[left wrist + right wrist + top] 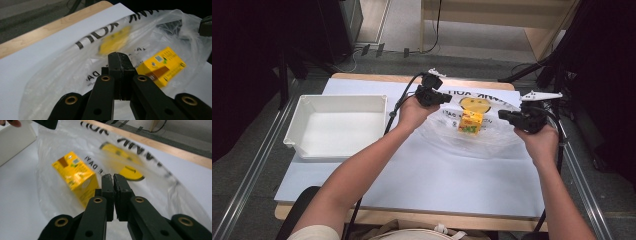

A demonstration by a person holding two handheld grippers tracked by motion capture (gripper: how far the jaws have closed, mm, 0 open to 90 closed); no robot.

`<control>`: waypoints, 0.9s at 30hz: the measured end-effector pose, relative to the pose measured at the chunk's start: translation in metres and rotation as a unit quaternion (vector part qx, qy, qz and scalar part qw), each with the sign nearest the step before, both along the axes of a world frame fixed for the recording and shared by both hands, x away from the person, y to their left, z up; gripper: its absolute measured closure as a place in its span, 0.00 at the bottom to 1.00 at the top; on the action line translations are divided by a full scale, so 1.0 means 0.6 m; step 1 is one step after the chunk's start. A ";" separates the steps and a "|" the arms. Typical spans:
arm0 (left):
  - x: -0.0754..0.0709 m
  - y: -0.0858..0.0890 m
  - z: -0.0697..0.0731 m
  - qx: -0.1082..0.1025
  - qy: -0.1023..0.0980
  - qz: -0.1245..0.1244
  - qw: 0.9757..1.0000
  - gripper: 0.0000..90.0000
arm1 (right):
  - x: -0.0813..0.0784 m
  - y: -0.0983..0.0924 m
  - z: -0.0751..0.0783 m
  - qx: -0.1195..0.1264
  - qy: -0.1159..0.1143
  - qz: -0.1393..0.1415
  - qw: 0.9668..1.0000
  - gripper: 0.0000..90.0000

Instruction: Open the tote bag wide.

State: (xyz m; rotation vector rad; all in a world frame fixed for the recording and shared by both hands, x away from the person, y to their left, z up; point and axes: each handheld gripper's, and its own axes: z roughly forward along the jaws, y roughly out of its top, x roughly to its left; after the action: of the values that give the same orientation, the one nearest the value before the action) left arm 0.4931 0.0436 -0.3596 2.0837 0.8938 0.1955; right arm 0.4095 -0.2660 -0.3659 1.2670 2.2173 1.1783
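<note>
A clear plastic bag (472,144) printed with a yellow smiley and black lettering lies at the middle right of the white table sheet (437,185). Inside it is a small yellow carton (471,122), tilted. My left gripper (446,98) is at the bag's left edge, jaws shut with the film pinched between them. My right gripper (503,115) holds the bag's right edge the same way. In the left gripper view the gripper (119,56) points at the bag (62,72) and the carton (162,66). In the right gripper view the gripper (113,177) has the carton (75,176) just left behind the film (162,187).
An empty white tray (294,131) stands at the left of the sheet. The wooden table edge (377,77) runs along the back. Dark stands and cables surround the table on both sides.
</note>
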 end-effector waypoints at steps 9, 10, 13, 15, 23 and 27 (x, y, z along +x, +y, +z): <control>0.059 -0.016 -0.030 0.014 -0.006 0.020 1.000 1.00 | 0.094 0.003 -0.008 -0.018 -0.020 -0.036 0.999 0.99; 0.067 -0.017 -0.036 0.013 0.000 0.028 1.000 1.00 | 0.103 0.001 -0.013 -0.016 -0.018 -0.039 0.999 0.99; 0.086 -0.019 -0.064 0.025 0.000 0.043 0.999 1.00 | 0.123 -0.004 -0.033 -0.015 -0.015 -0.053 0.998 0.99; 0.094 -0.020 -0.082 0.034 0.010 0.050 0.998 1.00 | 0.136 -0.009 -0.056 -0.015 -0.004 -0.067 0.998 0.99; 0.108 -0.018 -0.145 0.050 0.043 0.067 0.996 1.00 | 0.145 -0.024 -0.137 -0.023 0.033 -0.103 0.994 1.00; 0.112 -0.007 -0.169 0.053 0.059 0.080 0.994 1.00 | 0.144 -0.033 -0.166 -0.028 0.044 -0.120 0.991 1.00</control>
State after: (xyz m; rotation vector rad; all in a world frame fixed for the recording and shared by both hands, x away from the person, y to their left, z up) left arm 0.5604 0.0392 -0.4608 2.1407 1.1452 0.2098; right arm 0.4958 -0.2857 -0.4655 1.5388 2.0708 0.9804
